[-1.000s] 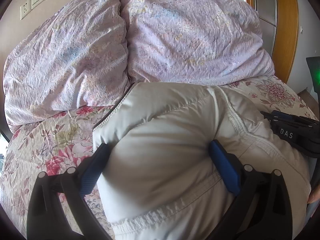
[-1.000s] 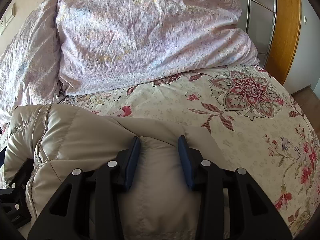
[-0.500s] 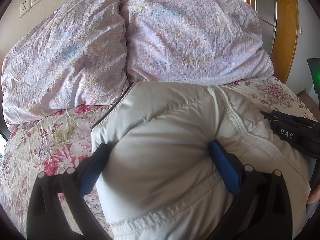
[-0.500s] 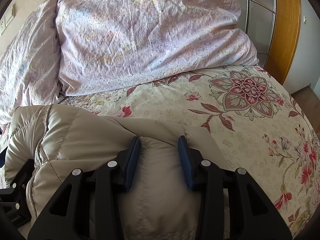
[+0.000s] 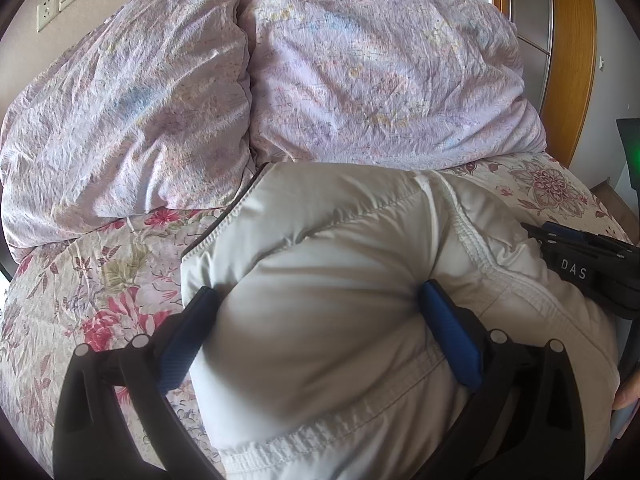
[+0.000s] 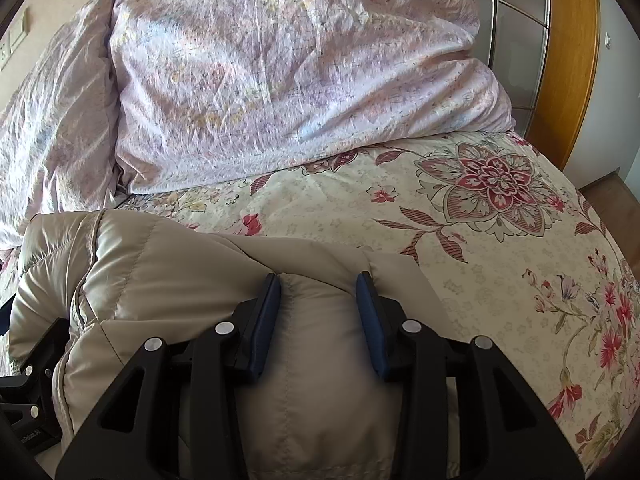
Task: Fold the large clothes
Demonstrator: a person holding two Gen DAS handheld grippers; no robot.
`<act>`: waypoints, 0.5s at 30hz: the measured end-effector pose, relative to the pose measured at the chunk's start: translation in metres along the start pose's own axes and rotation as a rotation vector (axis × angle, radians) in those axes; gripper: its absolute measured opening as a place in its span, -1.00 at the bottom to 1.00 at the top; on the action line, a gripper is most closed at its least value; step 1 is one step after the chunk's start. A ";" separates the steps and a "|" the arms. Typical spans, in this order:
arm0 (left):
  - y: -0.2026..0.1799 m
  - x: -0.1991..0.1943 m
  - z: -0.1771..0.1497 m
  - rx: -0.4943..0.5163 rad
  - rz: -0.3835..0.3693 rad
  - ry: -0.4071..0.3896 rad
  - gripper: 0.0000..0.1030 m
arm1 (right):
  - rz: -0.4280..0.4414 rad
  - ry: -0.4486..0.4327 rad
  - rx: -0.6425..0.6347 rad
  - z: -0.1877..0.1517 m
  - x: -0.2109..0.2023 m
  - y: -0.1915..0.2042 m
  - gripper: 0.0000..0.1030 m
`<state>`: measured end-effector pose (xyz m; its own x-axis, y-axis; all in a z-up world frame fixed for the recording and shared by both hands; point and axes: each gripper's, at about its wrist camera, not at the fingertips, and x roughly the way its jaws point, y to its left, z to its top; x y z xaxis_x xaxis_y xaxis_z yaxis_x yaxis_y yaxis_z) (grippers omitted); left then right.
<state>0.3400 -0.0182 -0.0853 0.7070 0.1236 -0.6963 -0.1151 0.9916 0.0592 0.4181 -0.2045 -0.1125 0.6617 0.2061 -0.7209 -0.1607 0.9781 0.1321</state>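
1. Gripping a bulge of padded fabric, the left claw (image 5: 316, 320) had its blue pads (image 5: 450, 336) set wide apart, each one pressed into the puffy jacket (image 5: 340, 264) so that the cloth swelled up between them.
2. The right claw (image 6: 318, 312) was closed on a narrower fold of the same jacket (image 6: 168, 264); both of its blue pads (image 6: 370, 320) lay against the sides of a stitched ridge that rose between them.
3. The jacket, pale grey-beige and quilted, lay bunched on the bed (image 5: 92, 288). In the left wrist view its ribbed hem ran across the lower frame, below the claw, and a dark-edged opening ran along its upper left side.
4. The right claw (image 5: 580, 264) appeared at the right edge of the left wrist view, resting against the jacket. Part of the left claw (image 6: 36, 384) showed at the lower left of the right wrist view, half hidden behind the fabric.
5. The bed carried a cream cover with red and pink flowers (image 6: 492, 184), bare to the right of the jacket.
6. Two crumpled lilac pillows (image 5: 380, 72) stood side by side at the head of the bed, just beyond the jacket's far edge.
7. A wall socket and switch (image 5: 60, 0) sat above the left pillow; a wooden frame (image 6: 572, 60) stood to the right.
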 end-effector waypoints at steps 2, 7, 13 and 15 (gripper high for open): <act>0.000 0.001 0.000 -0.001 -0.005 0.003 0.96 | -0.002 0.000 0.001 0.000 0.000 0.000 -0.21; 0.000 0.002 0.001 -0.001 -0.007 0.005 0.96 | -0.001 0.000 -0.001 0.000 0.001 0.000 -0.21; 0.001 0.002 0.001 -0.002 -0.008 0.004 0.96 | -0.002 0.000 -0.001 0.001 0.001 0.000 -0.21; 0.001 0.002 0.001 -0.002 -0.009 0.004 0.96 | -0.001 0.000 -0.001 0.001 0.000 0.000 -0.21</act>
<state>0.3418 -0.0170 -0.0860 0.7050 0.1149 -0.6998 -0.1101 0.9926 0.0520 0.4187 -0.2042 -0.1124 0.6620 0.2047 -0.7210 -0.1604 0.9784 0.1304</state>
